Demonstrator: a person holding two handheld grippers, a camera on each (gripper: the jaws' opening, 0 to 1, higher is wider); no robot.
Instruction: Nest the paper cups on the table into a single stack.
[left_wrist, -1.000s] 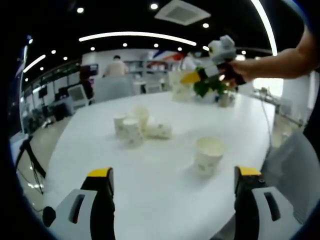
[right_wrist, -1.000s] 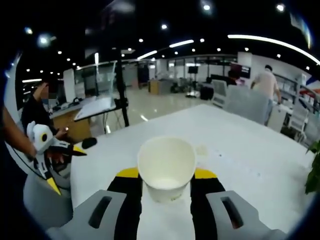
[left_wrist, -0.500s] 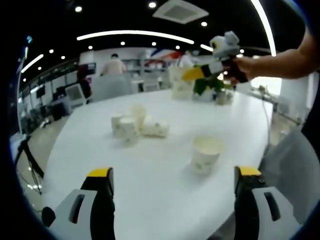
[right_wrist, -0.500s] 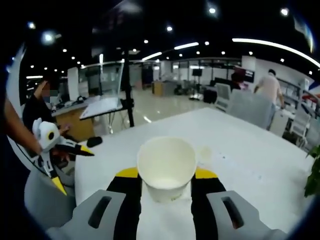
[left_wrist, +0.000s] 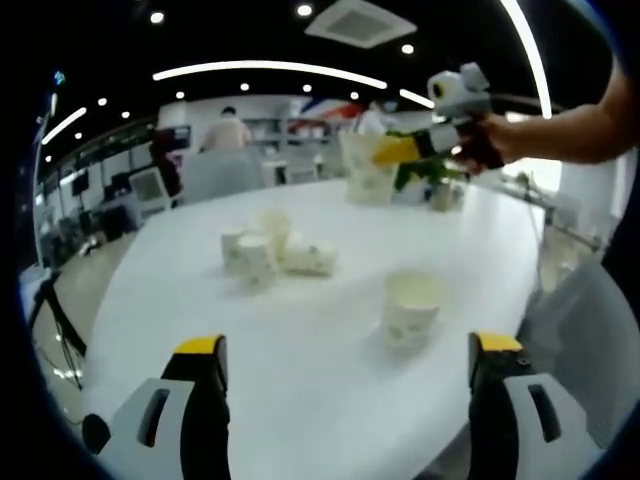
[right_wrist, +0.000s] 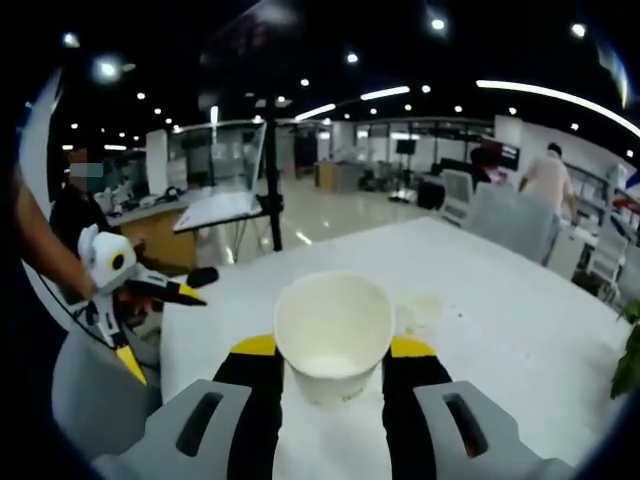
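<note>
My right gripper (right_wrist: 333, 352) is shut on a white paper cup (right_wrist: 333, 330), held upright above the white table (right_wrist: 500, 330). In the left gripper view that same gripper (left_wrist: 388, 157) hovers over the table's far side with the cup (left_wrist: 362, 175) in its jaws. My left gripper (left_wrist: 348, 345) stands open over the near table edge with nothing between its jaws; it shows again at the left (right_wrist: 160, 330). A single upright cup (left_wrist: 410, 308) stands ahead of it. Further back sits a cluster of cups (left_wrist: 258, 250), one lying on its side (left_wrist: 312, 258).
A potted plant (left_wrist: 432, 175) stands at the table's far end. A grey chair (left_wrist: 225, 175) and a standing person are behind the table (left_wrist: 300, 340). A tripod pole (right_wrist: 272, 190) and a seated person (right_wrist: 85, 205) are off the table's left side.
The right gripper with its cup has drifted a little to the right in the left gripper view. Both views have panned slightly. The cups on the table have not moved.
</note>
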